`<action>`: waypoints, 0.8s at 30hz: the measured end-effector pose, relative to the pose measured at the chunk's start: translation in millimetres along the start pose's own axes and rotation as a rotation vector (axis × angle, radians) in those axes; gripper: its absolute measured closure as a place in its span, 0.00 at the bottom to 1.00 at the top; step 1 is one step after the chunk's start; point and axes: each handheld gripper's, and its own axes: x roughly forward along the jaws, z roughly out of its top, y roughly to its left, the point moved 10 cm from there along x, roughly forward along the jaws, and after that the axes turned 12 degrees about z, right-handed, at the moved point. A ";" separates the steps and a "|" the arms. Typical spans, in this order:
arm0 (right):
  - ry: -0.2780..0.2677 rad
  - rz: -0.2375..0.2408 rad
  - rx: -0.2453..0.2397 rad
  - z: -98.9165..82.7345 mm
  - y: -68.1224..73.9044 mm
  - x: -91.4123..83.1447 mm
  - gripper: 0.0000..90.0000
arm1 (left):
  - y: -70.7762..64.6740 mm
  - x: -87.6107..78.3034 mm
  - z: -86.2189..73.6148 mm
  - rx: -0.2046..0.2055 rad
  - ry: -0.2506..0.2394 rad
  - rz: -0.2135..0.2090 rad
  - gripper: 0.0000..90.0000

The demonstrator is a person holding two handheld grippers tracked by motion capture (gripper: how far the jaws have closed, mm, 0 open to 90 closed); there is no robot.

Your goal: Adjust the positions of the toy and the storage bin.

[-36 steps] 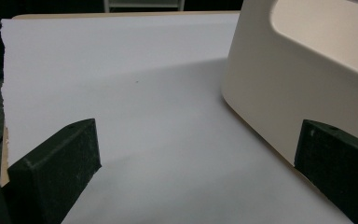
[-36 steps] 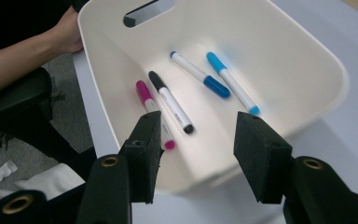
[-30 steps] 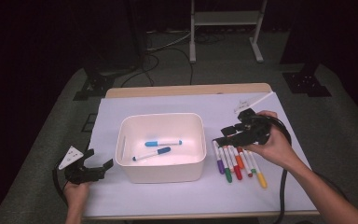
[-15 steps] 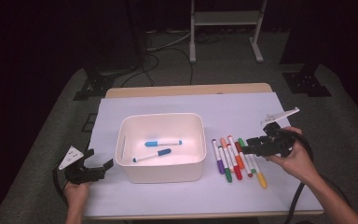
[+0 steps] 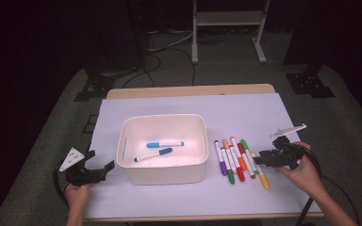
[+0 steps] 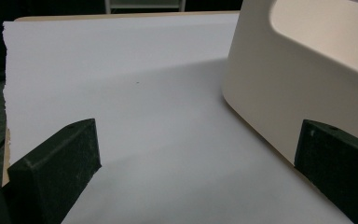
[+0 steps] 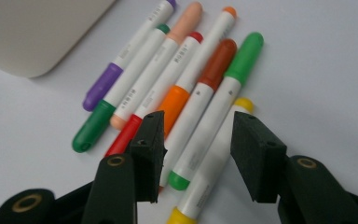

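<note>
Several markers [image 5: 238, 160] lie side by side on the white sheet, right of a white bin [image 5: 127, 141]. Two blue markers [image 5: 162, 144] rest inside the bin. My right gripper [image 5: 258, 160] sits low at the right end of the row. In the right gripper view it [image 7: 198, 144] is open, and its jaws have just been closing. The green-capped marker [image 7: 219, 107] and the yellow-capped marker [image 7: 209, 182] lie between the jaws, and the pads do not press on them. My left gripper [image 5: 102, 160] rests open by the bin's left front corner, with nothing in it [image 6: 196, 154].
The bin's side wall [image 6: 307, 70] stands close to the right jaw in the left gripper view. The white sheet [image 5: 188, 103] covers most of the wooden table. A metal stand [image 5: 226, 28] and cables lie on the floor beyond.
My right gripper has come down and rightward from over the markers' far ends to the right end of the row. The left gripper has stayed put.
</note>
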 end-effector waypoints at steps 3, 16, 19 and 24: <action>0.011 -0.030 0.007 -6.7 -5.4 3.9 0.63 | 0.1 0.1 0.0 -0.001 0.000 -0.001 0.00; 0.046 -0.124 0.037 -28.3 -22.9 13.8 0.70 | -0.1 0.0 0.2 -0.002 -0.003 -0.002 0.00; 0.041 -0.147 0.044 -32.1 -25.6 11.9 0.75 | -0.3 -0.1 0.3 -0.002 -0.003 -0.002 0.00; 0.034 -0.178 0.048 -35.4 -29.7 7.5 0.82 | -0.2 -0.2 0.4 -0.003 -0.004 -0.002 0.00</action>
